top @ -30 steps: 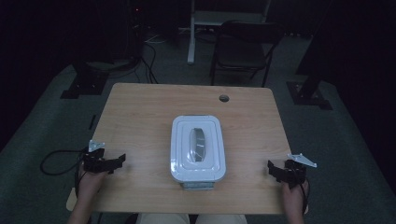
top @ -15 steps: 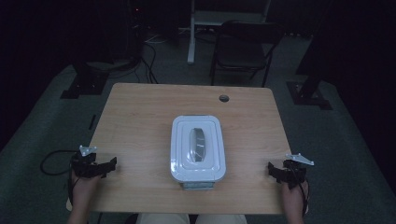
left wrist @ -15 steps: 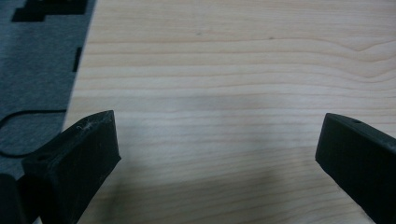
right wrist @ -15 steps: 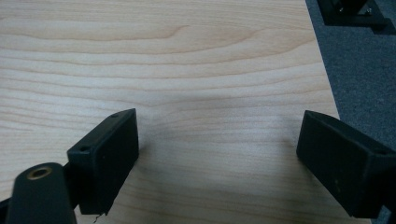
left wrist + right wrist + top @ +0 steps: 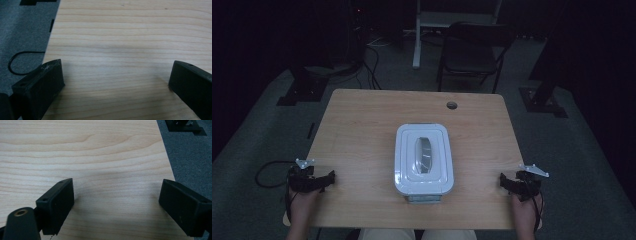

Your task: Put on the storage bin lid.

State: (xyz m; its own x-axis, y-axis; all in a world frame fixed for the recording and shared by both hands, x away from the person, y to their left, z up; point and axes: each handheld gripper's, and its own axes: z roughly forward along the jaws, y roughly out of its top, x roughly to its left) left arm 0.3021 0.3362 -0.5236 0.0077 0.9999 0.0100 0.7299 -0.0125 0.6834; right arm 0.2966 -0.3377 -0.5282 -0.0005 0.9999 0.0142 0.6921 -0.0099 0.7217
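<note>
Chair [image 5: 472,52] and desk leg [image 5: 417,35] beyond far table edge; cable hole [image 5: 452,105] in table [image 5: 362,120] near far edge. Nothing between my grippers and box. White lidded box [image 5: 424,160] sits mid-table, toward near edge, handle on lid. My left gripper [image 5: 314,181] at table's left edge, well apart from box, jaws spread wide, holding nothing. My right gripper [image 5: 517,184] at right edge, also well apart, jaws wide, empty.

Wooden tabletop [image 5: 362,125], light grain, round cable hole [image 5: 452,105] near far edge. White lidded box [image 5: 423,159] lying at centre, reaching toward near edge.
</note>
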